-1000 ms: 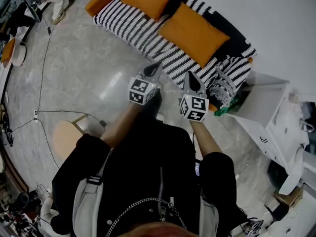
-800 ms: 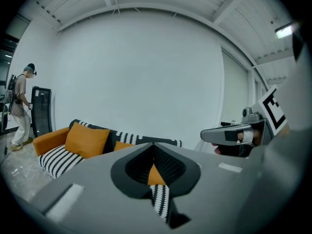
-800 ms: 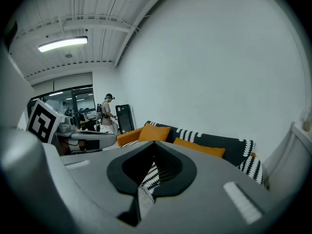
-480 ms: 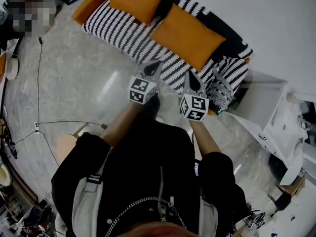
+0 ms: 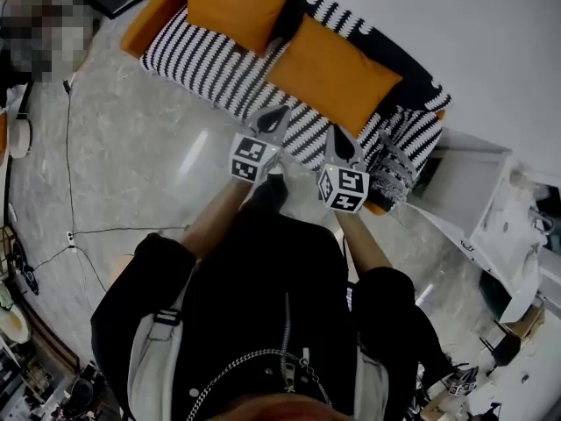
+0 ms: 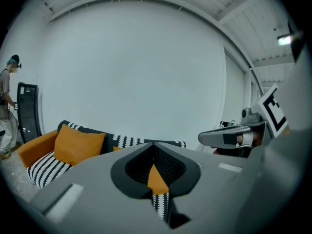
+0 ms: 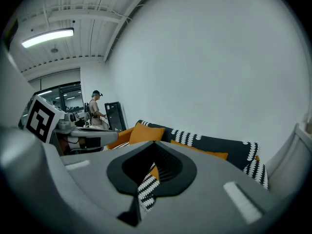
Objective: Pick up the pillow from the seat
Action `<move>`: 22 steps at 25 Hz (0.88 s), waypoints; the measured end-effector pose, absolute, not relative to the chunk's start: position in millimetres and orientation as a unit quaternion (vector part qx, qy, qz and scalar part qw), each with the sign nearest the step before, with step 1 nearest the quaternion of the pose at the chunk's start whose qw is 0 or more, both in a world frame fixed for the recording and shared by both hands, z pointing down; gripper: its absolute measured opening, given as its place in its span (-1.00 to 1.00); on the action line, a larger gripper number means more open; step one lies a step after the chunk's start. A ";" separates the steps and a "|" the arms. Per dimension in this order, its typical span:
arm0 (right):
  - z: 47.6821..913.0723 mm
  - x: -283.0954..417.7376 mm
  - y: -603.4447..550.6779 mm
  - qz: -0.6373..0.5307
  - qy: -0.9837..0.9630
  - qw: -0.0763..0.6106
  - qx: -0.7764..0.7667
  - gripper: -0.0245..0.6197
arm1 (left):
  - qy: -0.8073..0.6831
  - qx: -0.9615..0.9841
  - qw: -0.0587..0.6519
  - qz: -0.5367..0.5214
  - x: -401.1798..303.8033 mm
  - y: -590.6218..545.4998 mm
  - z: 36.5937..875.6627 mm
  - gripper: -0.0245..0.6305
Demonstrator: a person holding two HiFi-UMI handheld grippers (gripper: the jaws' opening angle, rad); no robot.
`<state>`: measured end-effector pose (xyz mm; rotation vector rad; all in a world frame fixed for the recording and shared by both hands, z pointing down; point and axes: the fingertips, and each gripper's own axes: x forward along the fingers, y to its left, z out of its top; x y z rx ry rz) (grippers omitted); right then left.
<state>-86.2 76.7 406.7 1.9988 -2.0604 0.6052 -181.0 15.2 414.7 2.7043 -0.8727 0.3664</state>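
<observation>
My left tongs [image 5: 277, 117]: jaws pressed together with nothing between them. They are held in the air, tilted a little down and aimed at the sofa [image 5: 203, 58], without touching it.
My right tongs [image 5: 338, 139]: pressed together too, and empty. They are level with the left pair and apart from it, aimed at the sofa's right half.
My arms: both forearms reach out from my chest, the left forearm [image 5: 209, 226] and the right forearm [image 5: 361, 242] roughly parallel. The marker cubes face up.
Right pillow [image 5: 333, 64]: orange. It lies on the sofa's striped seat, leaning on the dark backrest, just ahead of both tongs.
Left pillow [image 5: 232, 7]: orange. It lies on the same seat nearer the sofa's left end, with its corner close to the right pillow.
Armrest [image 5: 147, 23]: orange, closing the sofa's left end.
Throw [image 5: 392, 158]: black and white with a fringe, bunched at the sofa's right end.
Cabinet [image 5: 469, 202]: white, just beside the sofa's right end.
Floor [image 5: 131, 160]: grey and glossy, in front of the sofa.
Cable [image 5: 110, 231]: thin and black, on the floor well apart from the sofa.
Wall [image 5: 500, 42]: plain white, behind the sofa.
Person [image 7: 96, 106]: standing far beyond the sofa's left end.
</observation>
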 end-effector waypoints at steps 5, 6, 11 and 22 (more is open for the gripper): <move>407.1 -94.6 44.9 0.208 -0.701 0.107 0.674 -0.91 | -0.302 0.933 0.146 0.130 -187.4 -15.2 422.3 -0.89; 406.7 -95.5 40.1 0.208 -0.701 0.107 0.674 -0.91 | -0.302 0.933 0.147 0.131 -188.5 -19.8 423.6 -0.89; 407.2 -96.3 23.2 0.207 -0.700 0.110 0.675 -0.91 | -0.299 0.935 0.146 0.124 -187.0 -38.6 421.4 -0.89; 404.0 -77.0 5.9 0.202 -0.691 0.099 0.687 -0.91 | -0.287 0.938 0.142 0.130 -169.5 -53.5 425.5 -0.89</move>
